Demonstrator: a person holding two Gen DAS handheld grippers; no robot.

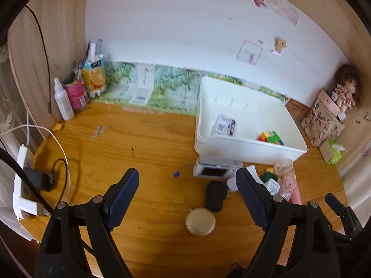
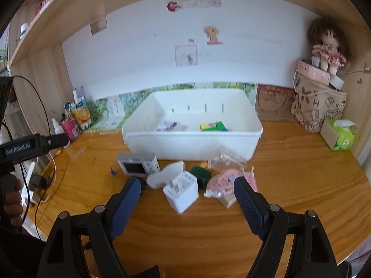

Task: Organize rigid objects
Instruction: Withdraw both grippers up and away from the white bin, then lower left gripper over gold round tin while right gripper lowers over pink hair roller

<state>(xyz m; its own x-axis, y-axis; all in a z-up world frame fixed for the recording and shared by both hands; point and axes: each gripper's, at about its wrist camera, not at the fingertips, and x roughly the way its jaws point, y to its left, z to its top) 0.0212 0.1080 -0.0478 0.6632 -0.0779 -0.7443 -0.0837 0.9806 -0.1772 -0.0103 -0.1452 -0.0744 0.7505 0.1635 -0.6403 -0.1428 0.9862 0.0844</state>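
Where the wooden worktop [image 2: 289, 162] meets a white wall under a shelf, a white bin [image 2: 192, 146] stands toward the back, holding a colour cube [image 2: 213, 126] and a small printed card [image 2: 167, 126]. Side panels close the alcove left and right; a doll [image 2: 328, 46] sits on a patterned bag [image 2: 317, 106] at the right, bottles and cartons [image 1: 78, 88] crowd the left corner.

Left tongs [image 1: 187, 197]: jaws apart, nothing between the pads; a round gold tin [image 1: 200, 223] and a black pouch [image 1: 215, 195] lie on the worktop between them, a small silver camera [image 1: 216, 170] beyond.

Right tongs [image 2: 187, 203]: jaws apart, empty; a white charger block [image 2: 182, 192] lies between them, a green box [image 2: 200, 173] and a pink packet [image 2: 225, 180] just beyond.

Open worktop: wide bare stretch left of the bin and along the near edge. A power strip [image 1: 19, 180] with cables occupies the left edge.
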